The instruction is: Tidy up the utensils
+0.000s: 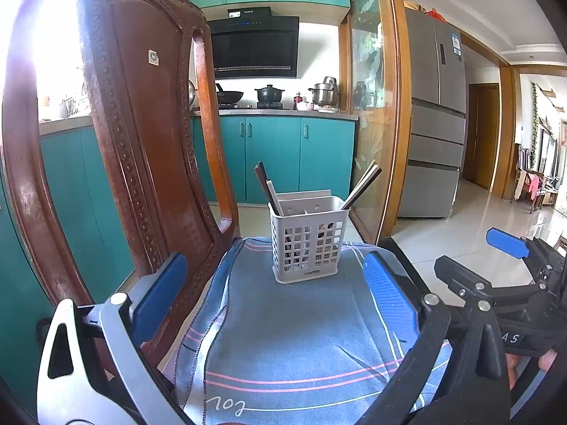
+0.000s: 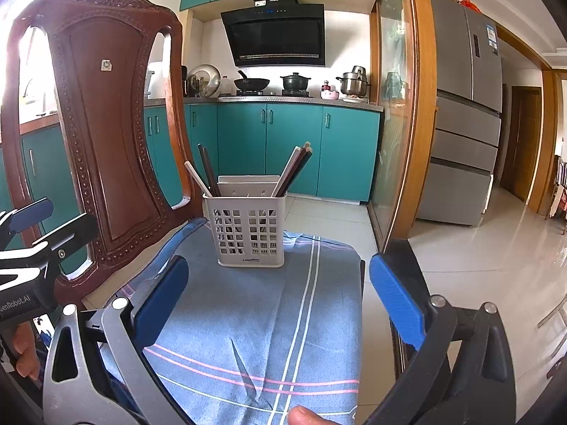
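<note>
**Chopsticks in the caddy, both claws empty**

The caddy [image 1: 306, 241] stands upright on a blue cloth [image 1: 283, 336] at 12 o'clock from both cameras, well apart from either claw. Inside it, chopsticks [image 2: 209, 173] lean in two bunches — one toward 11 o'clock, the other [image 2: 294, 170] toward 1 o'clock. No utensil shows loose on the cloth in either view.

The left gripper [image 1: 276, 294] has its jaws spread wide with nothing between them but cloth. The right gripper [image 2: 280, 301] is likewise spread and holds nothing. In the left view the right tool sits off at 3 o'clock; in the right view the left tool sits at 9 o'clock. A chair [image 2: 102, 124] back rises at 10 o'clock, just beside the cloth's edge.

Judging by this, the sorting looks finished or nearly so — or paused between picks. If more remains, the next move calls for finding another utensil out of view, since none lies within reach. Regrouping the two bunches would need a careful reach down past the rim without tipping the light caddy.
</note>
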Action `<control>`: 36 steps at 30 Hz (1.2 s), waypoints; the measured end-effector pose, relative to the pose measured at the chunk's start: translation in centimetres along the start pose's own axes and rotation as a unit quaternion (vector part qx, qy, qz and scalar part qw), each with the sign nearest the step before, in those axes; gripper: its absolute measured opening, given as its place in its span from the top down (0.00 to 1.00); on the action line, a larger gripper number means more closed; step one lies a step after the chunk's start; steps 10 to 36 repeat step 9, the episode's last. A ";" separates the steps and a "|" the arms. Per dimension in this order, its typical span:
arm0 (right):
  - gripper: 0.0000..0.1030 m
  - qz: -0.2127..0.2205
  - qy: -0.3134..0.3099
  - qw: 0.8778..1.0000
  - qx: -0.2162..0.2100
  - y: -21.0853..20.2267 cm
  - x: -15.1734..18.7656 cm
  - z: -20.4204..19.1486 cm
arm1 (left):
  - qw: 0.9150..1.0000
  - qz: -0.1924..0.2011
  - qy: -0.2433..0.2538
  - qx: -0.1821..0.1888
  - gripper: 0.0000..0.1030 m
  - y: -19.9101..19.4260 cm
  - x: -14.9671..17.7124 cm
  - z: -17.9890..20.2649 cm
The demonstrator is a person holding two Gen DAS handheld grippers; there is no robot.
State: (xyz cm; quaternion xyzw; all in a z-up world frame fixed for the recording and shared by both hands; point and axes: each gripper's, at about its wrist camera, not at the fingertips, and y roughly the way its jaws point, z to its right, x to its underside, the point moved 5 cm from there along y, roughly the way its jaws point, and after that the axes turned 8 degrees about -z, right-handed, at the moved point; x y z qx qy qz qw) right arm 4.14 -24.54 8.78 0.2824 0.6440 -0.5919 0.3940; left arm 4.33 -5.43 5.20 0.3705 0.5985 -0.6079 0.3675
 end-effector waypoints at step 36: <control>0.03 -0.018 0.012 1.000 0.002 1.1 0.5 0.5 | 1.000 -0.019 -0.006 0.005 0.04 1.0 0.5 -0.2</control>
